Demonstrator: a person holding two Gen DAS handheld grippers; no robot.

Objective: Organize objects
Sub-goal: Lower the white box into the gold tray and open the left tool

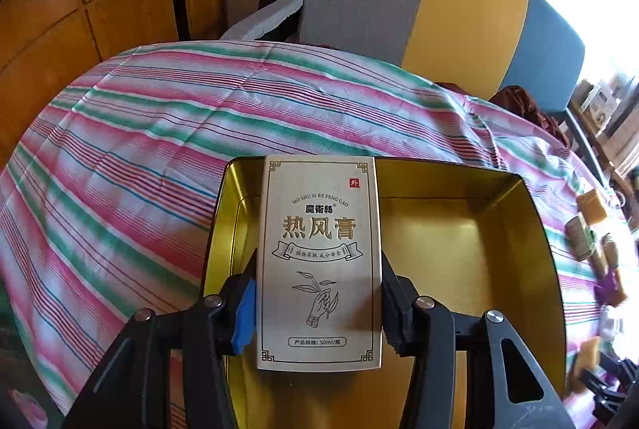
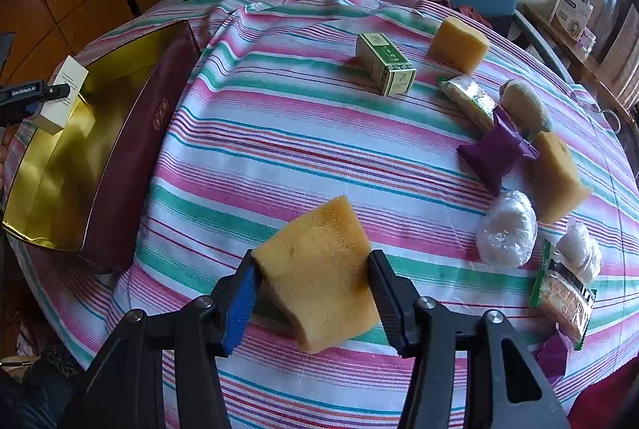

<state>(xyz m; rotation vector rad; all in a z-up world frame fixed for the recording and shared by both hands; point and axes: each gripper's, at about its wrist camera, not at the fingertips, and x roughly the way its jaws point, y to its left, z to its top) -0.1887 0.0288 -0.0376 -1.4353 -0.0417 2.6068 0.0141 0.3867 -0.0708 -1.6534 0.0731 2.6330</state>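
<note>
My left gripper [image 1: 317, 303] is shut on a silver ointment box [image 1: 319, 261] with printed Chinese text, holding it over the open gold-lined tin [image 1: 515, 249]. In the right wrist view that same box [image 2: 64, 93] hangs over the tin [image 2: 131, 149], a maroon-sided container at the left of the table. My right gripper [image 2: 311, 295] is shut on a yellow sponge [image 2: 319, 269], held above the striped tablecloth [image 2: 299, 133] near the front edge.
To the right lie a green box [image 2: 385, 68], two more yellow sponges [image 2: 459, 43] [image 2: 557, 175], a purple packet [image 2: 495, 149], a foil packet [image 2: 469, 99], a tan pouch [image 2: 523, 103], a plastic-wrapped white bundle [image 2: 507, 229] and a snack bag [image 2: 563, 299]. Chairs stand behind the table.
</note>
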